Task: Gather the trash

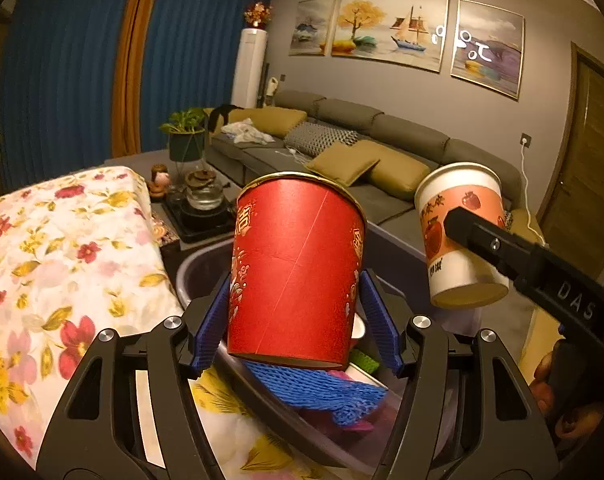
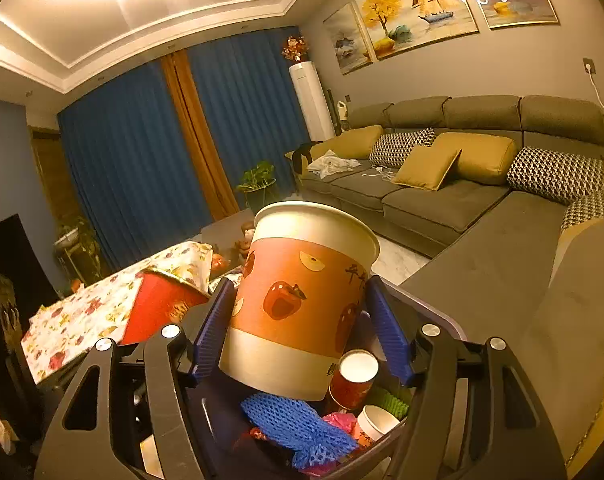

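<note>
My left gripper (image 1: 295, 316) is shut on a red paper cup (image 1: 297, 268) and holds it upright above a grey trash bin (image 1: 199, 268). My right gripper (image 2: 297, 324) is shut on a white and orange paper cup with apple prints (image 2: 297, 304), also above the bin (image 2: 434, 312). The right gripper and its cup (image 1: 462, 236) show at the right of the left wrist view. The red cup (image 2: 161, 304) shows at the left of the right wrist view. The bin holds blue foam netting (image 2: 297, 428), small cups (image 2: 356, 376) and other scraps.
A table with a floral cloth (image 1: 61, 264) stands left of the bin. A tea tray with a glass kettle (image 1: 203, 196) sits behind it. A grey sofa with cushions (image 2: 454, 168) runs along the right wall. A potted plant (image 1: 185, 136) stands by blue curtains.
</note>
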Tool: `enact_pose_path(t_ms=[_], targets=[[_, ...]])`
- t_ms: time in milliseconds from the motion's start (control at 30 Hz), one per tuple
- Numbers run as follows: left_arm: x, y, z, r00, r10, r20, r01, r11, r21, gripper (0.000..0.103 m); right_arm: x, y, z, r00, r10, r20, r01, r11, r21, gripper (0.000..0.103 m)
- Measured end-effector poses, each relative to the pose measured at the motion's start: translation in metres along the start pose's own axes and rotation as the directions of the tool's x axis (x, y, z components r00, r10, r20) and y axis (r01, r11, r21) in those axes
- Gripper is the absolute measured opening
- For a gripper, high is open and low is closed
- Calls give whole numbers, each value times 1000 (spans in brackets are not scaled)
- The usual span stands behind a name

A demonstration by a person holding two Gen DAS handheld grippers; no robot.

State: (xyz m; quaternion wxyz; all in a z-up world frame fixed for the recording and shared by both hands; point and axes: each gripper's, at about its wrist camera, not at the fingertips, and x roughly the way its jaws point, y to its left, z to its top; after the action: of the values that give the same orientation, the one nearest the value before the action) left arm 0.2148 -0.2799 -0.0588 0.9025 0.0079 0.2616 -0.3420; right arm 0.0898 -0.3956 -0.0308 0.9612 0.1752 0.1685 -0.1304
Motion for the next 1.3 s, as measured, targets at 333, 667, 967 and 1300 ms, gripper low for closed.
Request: enact_pose_path(t_ms=[333, 667, 967, 1300], targets=[[2, 13, -5, 1000, 14, -22, -14, 1000, -17, 82, -9, -2, 7, 1000, -11, 10, 11, 1000, 4, 77], [-57, 42, -18, 979, 202, 22, -201, 979, -44, 86, -34, 39, -12, 1000, -15, 18, 17, 992, -126, 91], [-128, 63, -40, 933, 358, 41, -355, 932, -67, 94, -60, 84, -27, 999, -3, 40, 11, 976, -217, 97], [-196, 76, -58, 885, 462, 66, -455, 886, -91, 95, -96, 129, -49, 998, 31, 56, -14, 959, -283, 97]])
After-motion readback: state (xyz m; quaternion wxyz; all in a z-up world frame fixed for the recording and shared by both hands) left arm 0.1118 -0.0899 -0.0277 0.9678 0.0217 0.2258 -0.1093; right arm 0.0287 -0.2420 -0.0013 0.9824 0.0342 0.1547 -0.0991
